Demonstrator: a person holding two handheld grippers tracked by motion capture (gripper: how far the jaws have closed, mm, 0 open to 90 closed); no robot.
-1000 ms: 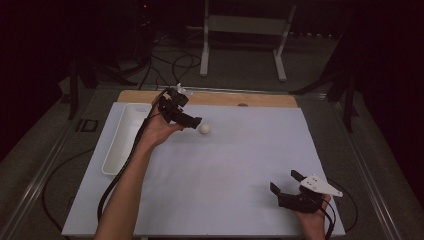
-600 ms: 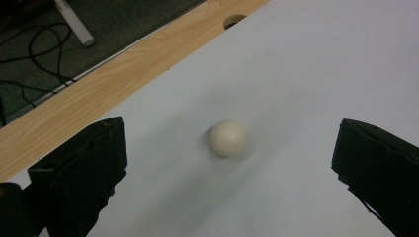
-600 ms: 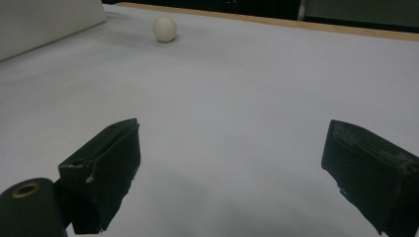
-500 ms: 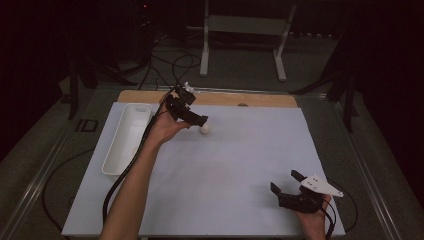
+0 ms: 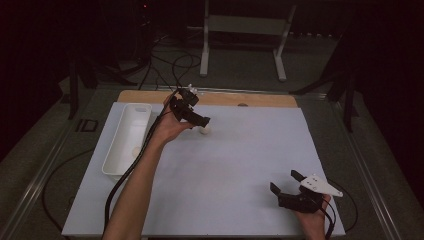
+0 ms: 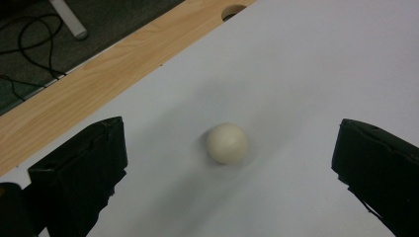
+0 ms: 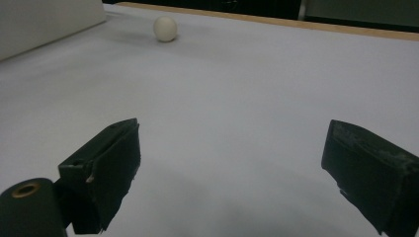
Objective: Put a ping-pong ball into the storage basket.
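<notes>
A small cream ball (image 5: 205, 130) rests on the white table sheet (image 5: 230, 170) near its far edge. My left gripper (image 5: 200, 121) hovers just above and left of the ball, open. In the left gripper view the ball (image 6: 227, 143) lies on the sheet between the two spread black jaws, touching neither. My right gripper (image 5: 289, 184) stays open near the front right corner, holding nothing. The right gripper view looks across the sheet to the ball (image 7: 165, 28) far off.
A long white tray (image 5: 126, 140) lies along the left side of the sheet, with a small pale object (image 5: 135, 149) inside. A wooden strip (image 5: 260, 99) with a hole (image 6: 234, 10) runs along the far edge. Cables and a metal stand (image 5: 240, 25) lie beyond.
My left gripper has shifted a little to the right and down toward the ball. The ball and the right gripper have stayed put.
</notes>
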